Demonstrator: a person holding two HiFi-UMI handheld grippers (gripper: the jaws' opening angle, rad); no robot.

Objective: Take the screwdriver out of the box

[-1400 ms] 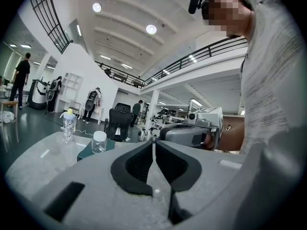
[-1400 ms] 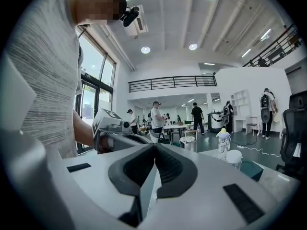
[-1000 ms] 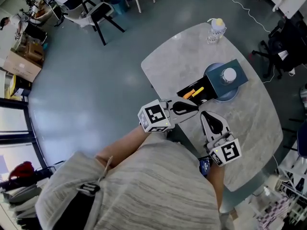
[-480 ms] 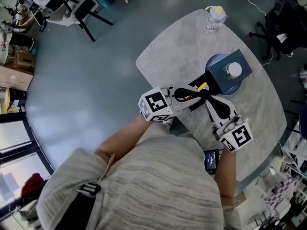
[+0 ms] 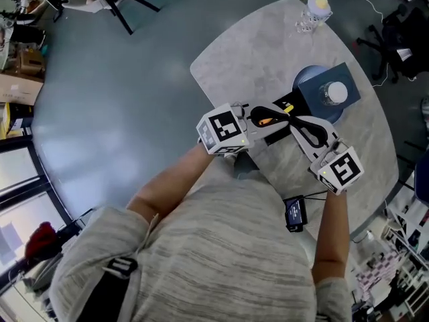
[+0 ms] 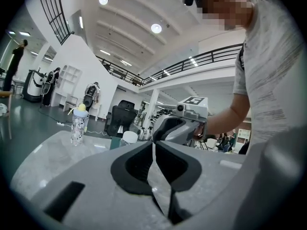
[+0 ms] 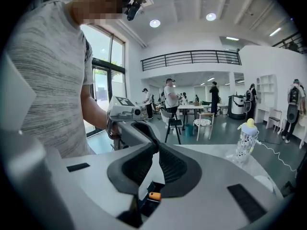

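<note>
I'm on the approach: left gripper (image 6: pixel 153 143) and right gripper (image 7: pixel 156 145) are both closed, empty, over the box (image 7: pixel 147 209). Next I'd open the right around the orange screwdriver (image 7: pixel 154 195).

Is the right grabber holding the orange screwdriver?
No, the right gripper is closed on nothing, and the orange screwdriver lies below it in the black box.
</note>
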